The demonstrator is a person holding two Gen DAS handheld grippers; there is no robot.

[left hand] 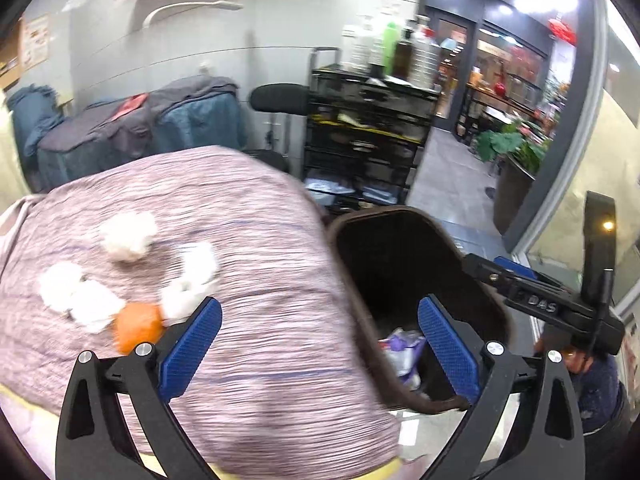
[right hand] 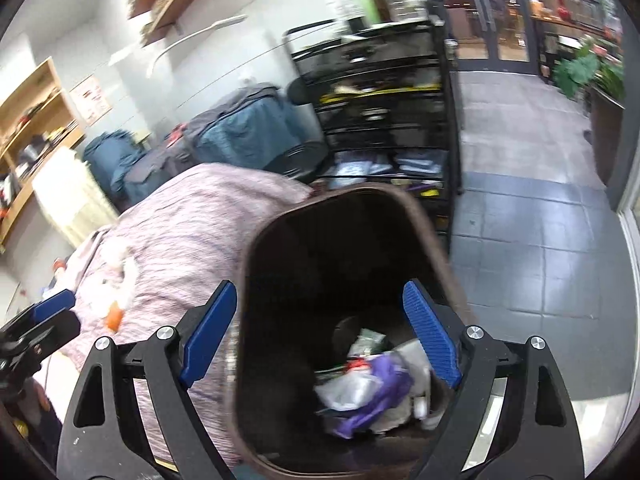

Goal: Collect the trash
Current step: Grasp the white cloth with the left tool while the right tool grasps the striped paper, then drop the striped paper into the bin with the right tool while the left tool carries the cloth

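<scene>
Jaws of both grippers, left [left hand: 320, 334] and right [right hand: 320, 326], gaped wide and empty. Beside the bin [right hand: 256, 264], tissues [left hand: 127, 236] and an orange scrap [left hand: 138, 327] lay on the bed [left hand: 260, 280]; wrappers [right hand: 368, 394] sat inside the bin.

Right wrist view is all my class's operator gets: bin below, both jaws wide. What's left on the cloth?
Observer: Several white paper wads lie on the cloth, clearer from the left wrist.
Operator: Anything else?
Observer: An orange ball sits beside the wads, just ahead of the left gripper.
Operator: Is that gripper holding anything?
Observer: No, it is open and empty, straddling the cloth's edge and the bin.
</scene>
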